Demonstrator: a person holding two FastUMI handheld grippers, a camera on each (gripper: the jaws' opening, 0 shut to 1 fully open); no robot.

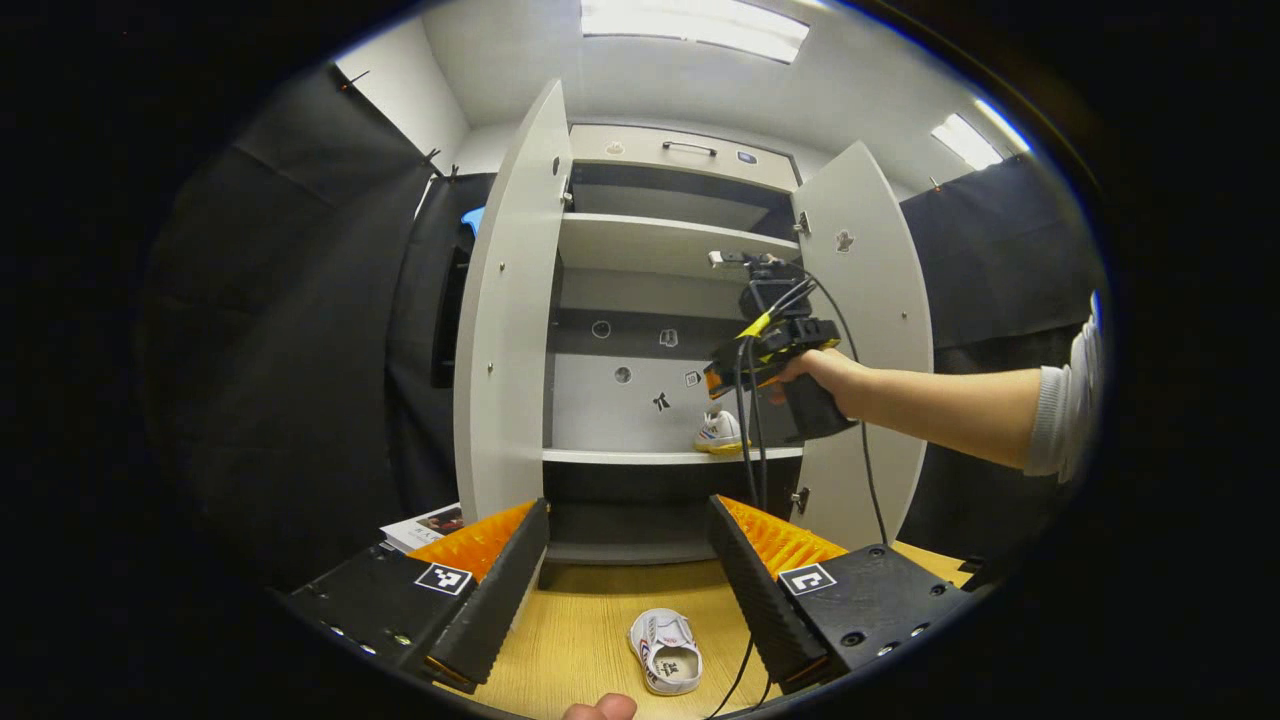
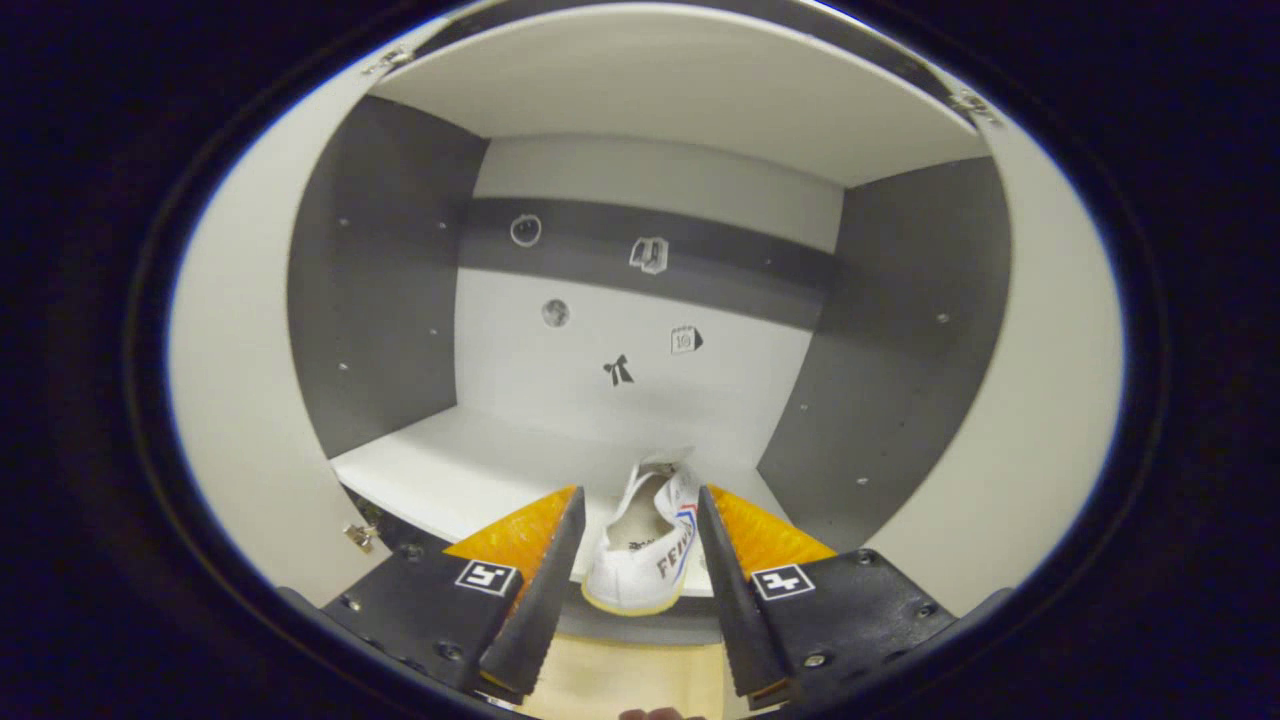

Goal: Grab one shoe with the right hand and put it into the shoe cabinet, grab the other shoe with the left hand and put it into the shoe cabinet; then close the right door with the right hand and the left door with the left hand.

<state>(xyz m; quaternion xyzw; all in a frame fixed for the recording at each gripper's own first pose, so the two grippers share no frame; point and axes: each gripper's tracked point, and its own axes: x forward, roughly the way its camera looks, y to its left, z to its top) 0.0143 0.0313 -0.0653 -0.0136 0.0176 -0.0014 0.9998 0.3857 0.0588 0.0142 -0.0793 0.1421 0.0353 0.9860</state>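
Note:
The shoe cabinet [image 1: 660, 245] stands with its left door [image 1: 505, 330] and right door [image 1: 865, 300] swung wide. One white shoe [image 2: 645, 550] lies on the white shelf [image 2: 470, 480], heel at the front edge. My right gripper [image 2: 640, 492] is open, with the shoe between its fingers, resting on the shelf. The left gripper view shows that gripper [image 1: 712, 383], held by a hand just above the same shoe [image 1: 720, 432]. The other white shoe [image 1: 667, 650] lies on the wooden surface [image 1: 590, 620], below my open left gripper [image 1: 630, 545].
A magazine [image 1: 425, 525] lies at the foot of the left door. The right gripper's cable [image 1: 748, 440] hangs down in front of the cabinet. A bare upper shelf [image 1: 670, 245] sits above. A forearm [image 1: 950, 410] reaches in from the right.

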